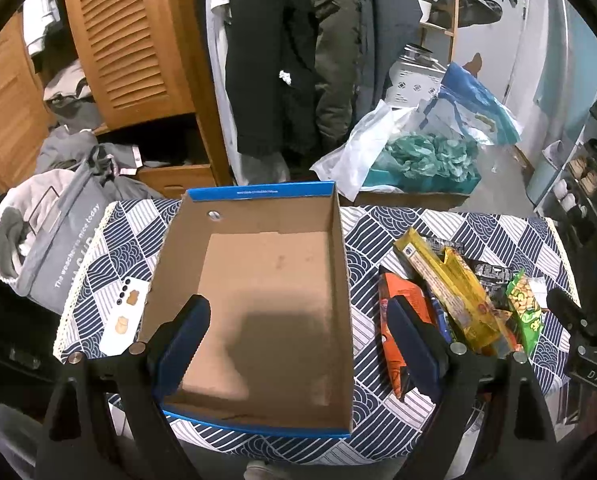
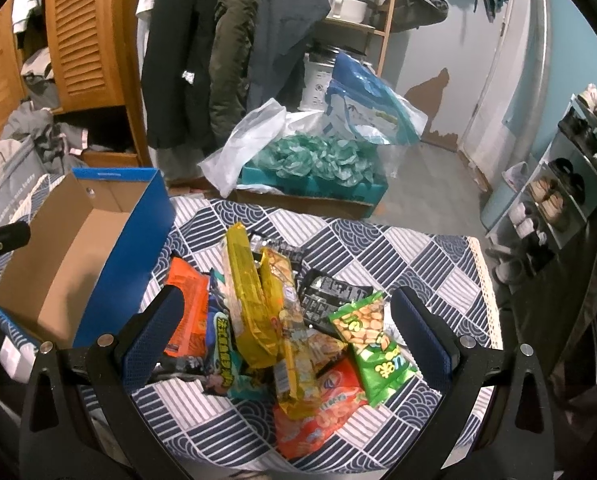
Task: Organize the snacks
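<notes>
An empty blue-sided cardboard box (image 1: pixel 266 280) sits on the patterned table; it also shows at the left of the right wrist view (image 2: pixel 78 248). My left gripper (image 1: pixel 298 328) is open and empty above the box's near end. A pile of snack packets lies right of the box: a long yellow packet (image 2: pixel 250 300), a green peanut packet (image 2: pixel 374 340), orange packets (image 2: pixel 186 312), a black packet (image 2: pixel 330 296). In the left wrist view the yellow packet (image 1: pixel 450 288) and the green packet (image 1: pixel 526 312) show at right. My right gripper (image 2: pixel 286 340) is open and empty over the pile.
A white phone (image 1: pixel 124 316) lies left of the box near the table edge. A grey bag (image 1: pixel 54 252) stands beyond the left edge. A box of teal paper (image 2: pixel 318 164) sits on the floor behind. A shoe rack (image 2: pixel 558 184) stands at right.
</notes>
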Motion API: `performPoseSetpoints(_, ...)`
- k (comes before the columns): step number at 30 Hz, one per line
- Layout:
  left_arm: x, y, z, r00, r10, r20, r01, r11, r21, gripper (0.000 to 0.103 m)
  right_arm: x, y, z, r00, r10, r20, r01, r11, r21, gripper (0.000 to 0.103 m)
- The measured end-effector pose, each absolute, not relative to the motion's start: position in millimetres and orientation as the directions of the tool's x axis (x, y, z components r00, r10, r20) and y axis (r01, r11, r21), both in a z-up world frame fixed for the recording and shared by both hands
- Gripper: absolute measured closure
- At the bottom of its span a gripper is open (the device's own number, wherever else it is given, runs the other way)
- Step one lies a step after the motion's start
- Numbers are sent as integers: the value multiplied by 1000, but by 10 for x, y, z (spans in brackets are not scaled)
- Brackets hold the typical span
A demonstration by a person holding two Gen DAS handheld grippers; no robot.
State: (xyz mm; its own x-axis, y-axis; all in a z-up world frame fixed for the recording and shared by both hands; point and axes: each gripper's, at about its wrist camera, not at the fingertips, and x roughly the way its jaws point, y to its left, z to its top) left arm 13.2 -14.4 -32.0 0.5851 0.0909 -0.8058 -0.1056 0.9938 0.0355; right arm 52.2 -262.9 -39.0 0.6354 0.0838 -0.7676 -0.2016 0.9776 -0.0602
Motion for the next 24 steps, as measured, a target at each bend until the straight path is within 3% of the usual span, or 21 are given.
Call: performPoseSetpoints(24, 179, -281, -419, 548, 60, -835, -66, 997, 28, 12, 532, -2707, -423, 623, 111, -775, -202, 979, -23, 2)
